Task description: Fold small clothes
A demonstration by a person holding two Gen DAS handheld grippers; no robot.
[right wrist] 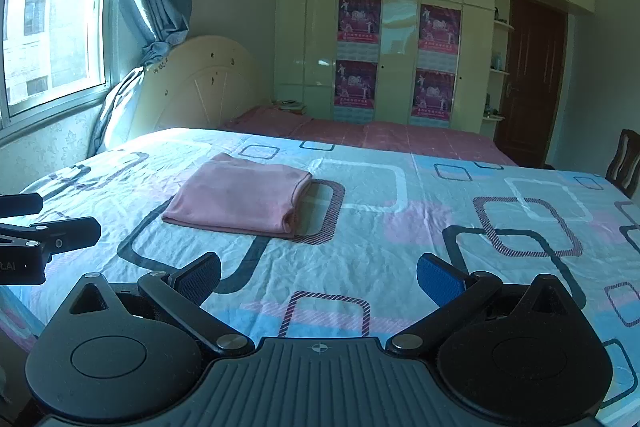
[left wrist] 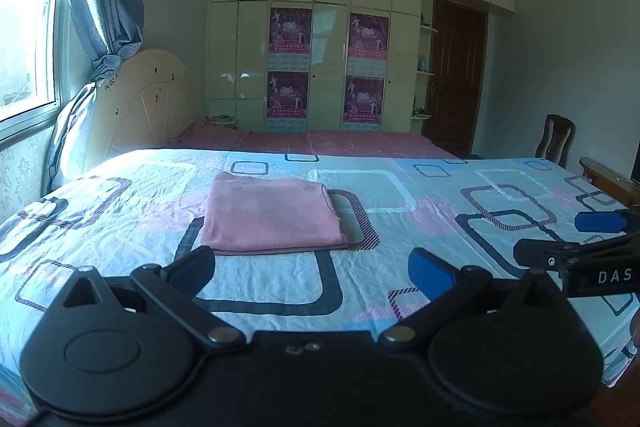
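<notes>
A pink garment (left wrist: 272, 219) lies folded into a flat rectangle on the patterned bed sheet (left wrist: 420, 195); it also shows in the right wrist view (right wrist: 240, 201). My left gripper (left wrist: 312, 273) is open and empty, held just short of the garment's near edge. My right gripper (right wrist: 318, 281) is open and empty, held back from the garment and to its right. The right gripper shows at the right edge of the left wrist view (left wrist: 560, 239), and the left gripper at the left edge of the right wrist view (right wrist: 52, 219).
A cream headboard (left wrist: 140, 99) and a pillow (left wrist: 76, 123) stand at the left by the window (left wrist: 24, 27). A second bed with a pink cover (left wrist: 320, 141) lies behind. A wardrobe (left wrist: 320, 27), a door (left wrist: 456, 75) and a wooden chair (left wrist: 554, 141) are beyond.
</notes>
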